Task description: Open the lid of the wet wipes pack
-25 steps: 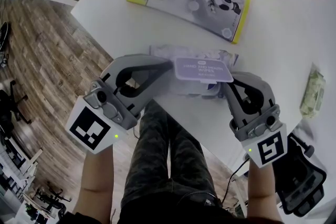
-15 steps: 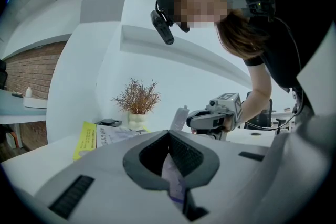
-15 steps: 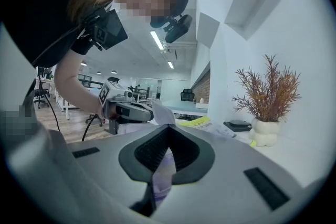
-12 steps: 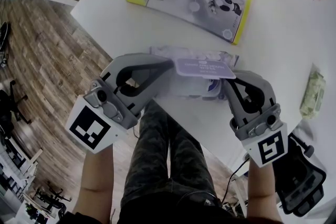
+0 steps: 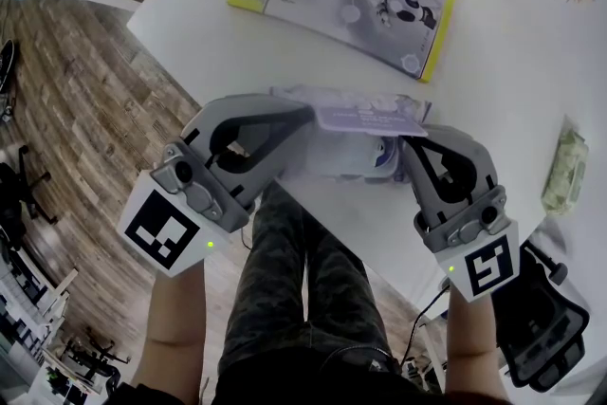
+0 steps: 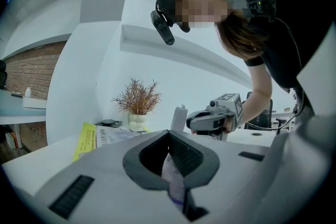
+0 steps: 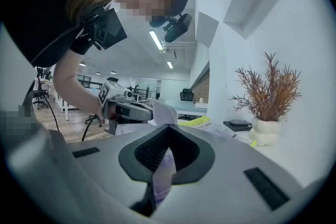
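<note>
Currently left gripper (image 5: 309,117) and right gripper (image 5: 404,141) each clench an edge of the pack (image 5: 356,158), its lid (image 5: 368,119) tilted up between them

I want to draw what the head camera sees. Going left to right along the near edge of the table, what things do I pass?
left gripper → wipes pack → right gripper → small green packet
</note>
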Available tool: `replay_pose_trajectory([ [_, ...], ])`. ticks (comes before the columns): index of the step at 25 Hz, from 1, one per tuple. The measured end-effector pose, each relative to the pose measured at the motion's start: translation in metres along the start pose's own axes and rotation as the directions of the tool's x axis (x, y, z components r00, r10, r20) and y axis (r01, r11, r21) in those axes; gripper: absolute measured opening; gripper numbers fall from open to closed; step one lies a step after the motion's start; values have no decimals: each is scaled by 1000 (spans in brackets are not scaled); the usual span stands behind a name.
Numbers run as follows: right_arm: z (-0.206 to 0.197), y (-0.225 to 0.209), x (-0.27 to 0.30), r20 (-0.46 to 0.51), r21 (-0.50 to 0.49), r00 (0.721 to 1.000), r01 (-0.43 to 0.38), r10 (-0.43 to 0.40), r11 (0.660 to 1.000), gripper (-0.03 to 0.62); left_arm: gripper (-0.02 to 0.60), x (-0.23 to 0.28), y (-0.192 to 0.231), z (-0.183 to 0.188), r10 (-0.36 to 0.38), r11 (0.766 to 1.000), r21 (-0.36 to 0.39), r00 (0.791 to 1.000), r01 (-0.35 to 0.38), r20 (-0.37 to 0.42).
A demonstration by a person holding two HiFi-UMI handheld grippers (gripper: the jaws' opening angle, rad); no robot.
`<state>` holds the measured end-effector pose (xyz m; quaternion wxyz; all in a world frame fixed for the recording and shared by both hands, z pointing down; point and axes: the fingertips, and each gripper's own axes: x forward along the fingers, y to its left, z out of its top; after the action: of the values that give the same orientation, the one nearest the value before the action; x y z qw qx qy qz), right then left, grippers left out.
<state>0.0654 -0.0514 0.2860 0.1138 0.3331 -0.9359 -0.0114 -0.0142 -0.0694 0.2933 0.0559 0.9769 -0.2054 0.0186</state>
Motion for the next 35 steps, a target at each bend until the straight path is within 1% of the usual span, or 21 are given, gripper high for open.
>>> replay_pose_trajectory([
  [35, -5, -9, 7, -7, 15, 1000, 1, -1, 1000, 20, 12, 6, 9, 0, 0, 1000, -7, 1000, 0, 1],
])
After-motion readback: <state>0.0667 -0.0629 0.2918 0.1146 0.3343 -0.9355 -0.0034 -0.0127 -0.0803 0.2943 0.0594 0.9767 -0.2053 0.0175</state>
